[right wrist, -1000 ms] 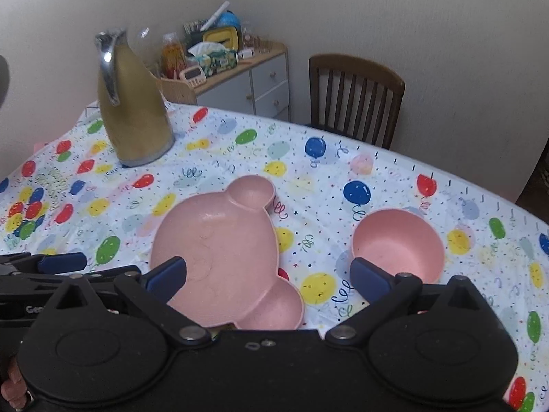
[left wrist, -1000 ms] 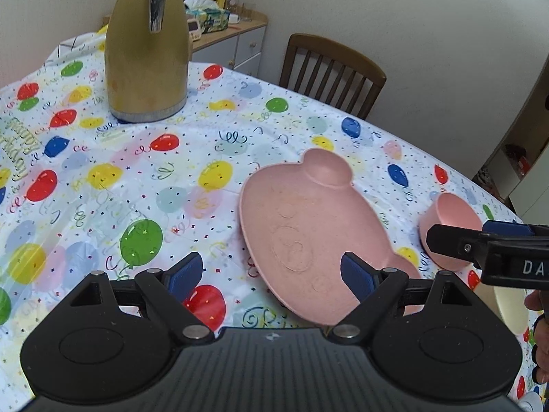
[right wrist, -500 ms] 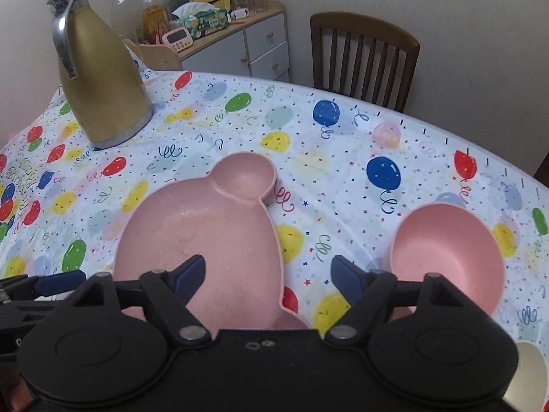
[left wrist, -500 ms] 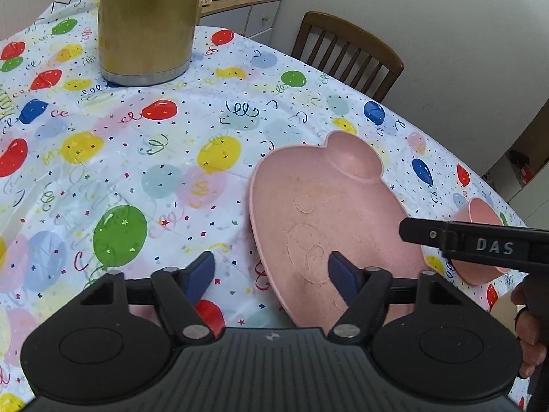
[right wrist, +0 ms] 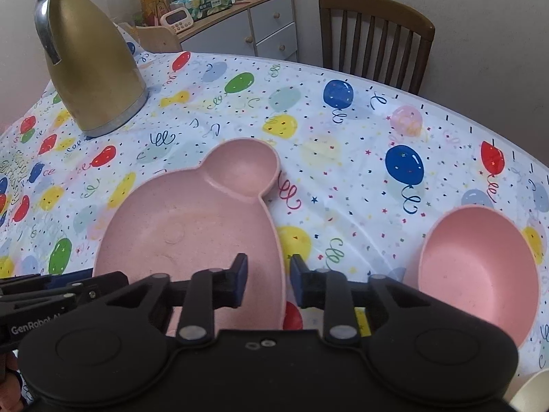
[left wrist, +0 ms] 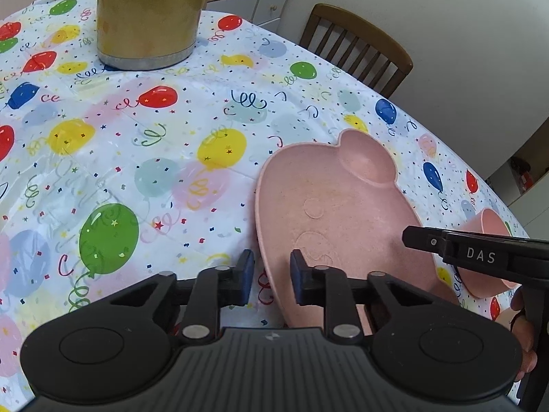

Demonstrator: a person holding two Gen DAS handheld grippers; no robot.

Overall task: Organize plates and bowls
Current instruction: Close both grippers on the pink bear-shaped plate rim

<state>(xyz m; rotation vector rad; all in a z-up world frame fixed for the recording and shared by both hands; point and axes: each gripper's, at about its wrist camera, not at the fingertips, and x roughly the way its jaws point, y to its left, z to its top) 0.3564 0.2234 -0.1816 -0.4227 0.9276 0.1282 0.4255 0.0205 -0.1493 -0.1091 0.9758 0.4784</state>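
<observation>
Since a second ago you have brought both tools down toward the counter [right wrist: 343, 137] and in over the pink plate [right wrist: 192, 226], which now fills more of each view. Both sets of jaws stood wide apart then and have just been closing.

Your left tool [left wrist: 272, 276] now straddles the plate's left rim with only a narrow gap between its blue pads [left wrist: 247, 274]; the rim runs up between them. One pad sits outside over the cloth, the other over the plate's inside. Whether the pads actually press on the rim, you cannot tell from here.

Your right tool [right wrist: 268, 279] is likewise nearly closed around the plate's right rim, one pad inside the plate and one outside over the cloth. Again contact is not clear.

The plate is bear-shaped, matte speckled pink, with a large main well bearing faint raised face outlines and a small round ear well at its far end. It lies flat on the balloon-print cloth near the counter's near edge.

The pink bowl [right wrist: 480, 274] stands upright on the cloth to the plate's right, apart from it, toward the counter's right edge. A gold jug [right wrist: 89, 68] stands near the far left edge.
</observation>
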